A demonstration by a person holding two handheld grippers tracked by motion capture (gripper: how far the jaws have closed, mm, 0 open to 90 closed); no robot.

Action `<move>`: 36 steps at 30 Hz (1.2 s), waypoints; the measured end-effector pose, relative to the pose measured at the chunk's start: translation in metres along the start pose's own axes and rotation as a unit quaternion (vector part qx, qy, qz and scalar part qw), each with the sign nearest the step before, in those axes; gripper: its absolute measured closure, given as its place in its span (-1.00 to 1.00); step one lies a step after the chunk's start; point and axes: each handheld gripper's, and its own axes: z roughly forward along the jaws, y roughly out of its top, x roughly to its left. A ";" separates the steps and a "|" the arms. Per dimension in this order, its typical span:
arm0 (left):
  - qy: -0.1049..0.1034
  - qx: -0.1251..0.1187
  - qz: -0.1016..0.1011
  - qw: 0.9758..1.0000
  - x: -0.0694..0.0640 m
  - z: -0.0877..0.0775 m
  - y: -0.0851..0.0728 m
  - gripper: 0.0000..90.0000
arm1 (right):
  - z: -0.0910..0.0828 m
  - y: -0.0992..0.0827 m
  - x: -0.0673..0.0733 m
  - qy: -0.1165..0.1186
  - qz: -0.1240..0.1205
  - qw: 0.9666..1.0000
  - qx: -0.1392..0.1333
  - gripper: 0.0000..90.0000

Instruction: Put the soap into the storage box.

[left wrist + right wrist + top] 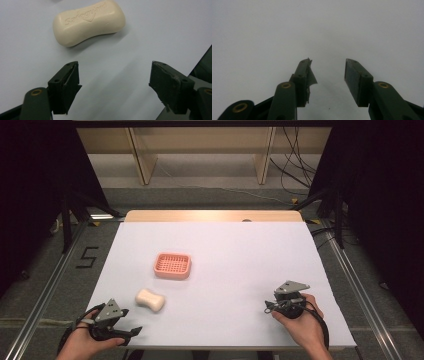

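Covering most of the high view, the broad white-topped table (240, 265) carries everything in play. Left of centre on it sits the shallow coral-pink plastic soap dish with a slotted floor (172, 265), empty. Below and a little left of that dish, well apart from it, lies the cream-coloured waisted bar of soap (150, 299), flat on its broad face with raised lettering showing in the left gripper view (89, 22).

At the lower left of the high view the left tool (131, 332) rests near the table's near edge, jaws spread wide and released, the bar lying beyond the tips and off toward the upper left of its own view (115, 75). At the lower right the right tool (270, 307) sits over bare table, jaws parted and holding nothing (328, 72).

The bar looks light, rigid and probably slick, liable to squirt out under a hard squeeze. Gripping across its narrowed waist seems the surest hold.
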 end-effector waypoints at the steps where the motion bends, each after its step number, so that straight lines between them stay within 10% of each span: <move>1: 0.000 0.003 0.006 1.000 0.001 0.000 0.002 -0.48 | -0.001 0.001 0.000 0.001 0.010 1.000 0.003 0.25; 9: -0.017 0.040 0.061 0.997 0.010 -0.001 0.017 -0.44 | -0.002 0.001 -0.003 0.001 0.015 1.000 0.004 0.22; 19: -0.036 0.096 0.138 0.985 0.032 0.003 0.035 -0.37 | -0.001 0.000 -0.005 0.001 0.015 1.000 0.001 0.22; 22: -0.052 0.126 0.187 0.973 0.036 0.005 0.048 -0.37 | -0.001 -0.001 -0.006 0.002 0.019 1.000 0.002 0.22; 35: -0.072 0.144 0.224 0.961 0.044 0.025 0.080 -0.39 | -0.001 -0.007 -0.009 0.004 0.029 1.000 0.001 0.22; 36: -0.072 0.156 0.239 0.956 0.046 0.029 0.083 -0.39 | -0.001 -0.007 -0.009 0.004 0.028 1.000 0.001 0.22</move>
